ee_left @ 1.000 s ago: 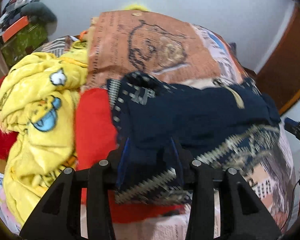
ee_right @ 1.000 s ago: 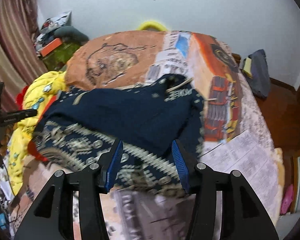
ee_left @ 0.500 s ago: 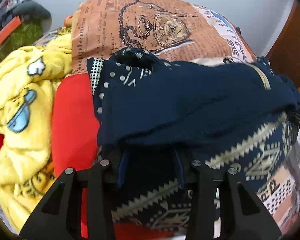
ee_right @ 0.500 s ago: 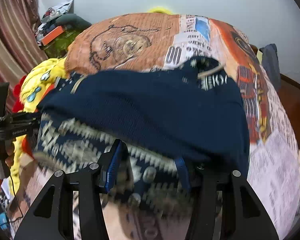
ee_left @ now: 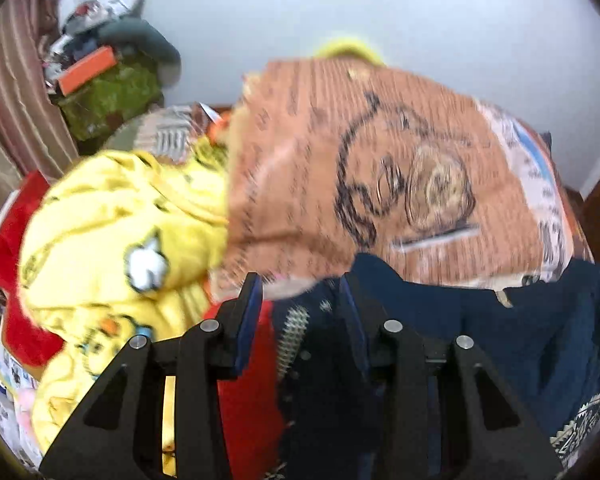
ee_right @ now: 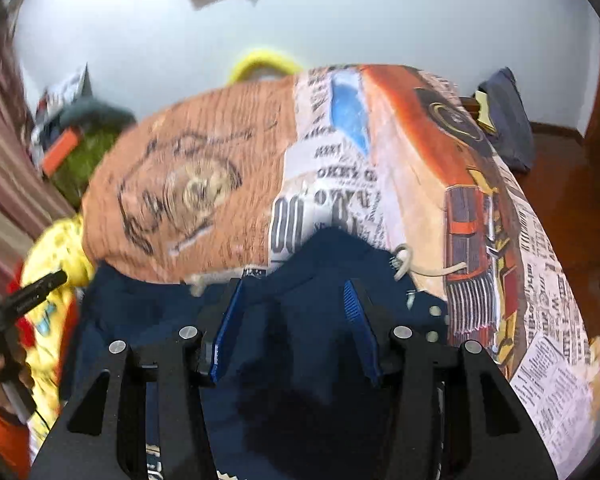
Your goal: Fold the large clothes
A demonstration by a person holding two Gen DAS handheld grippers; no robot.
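Navy knit sweater (ee_right: 324, 280) is mid-fold on the bed (ee_right: 540, 380); both tools, left (ee_left: 300, 312) and right (ee_right: 292, 320), appear clenched on it. Next, probably lay the edge flat and release.

Two black grippers with blue pads: the left gripper (ee_left: 300, 296) and the right gripper (ee_right: 292, 300), each with two fingers. One dark navy garment (ee_right: 308, 280) with a pale patterned border, carrying one cream drawstring (ee_right: 428, 268). One bed under a printed cover (ee_right: 228, 184). One yellow cartoon-print blanket (ee_left: 112, 232). One red cloth (ee_left: 248, 400) beneath the navy garment. One hand (ee_right: 4, 376) at the left edge of the right wrist view. One striped curtain (ee_left: 16, 112). One cluttered pile (ee_left: 108, 76) in the corner; its items are too blurred to count.
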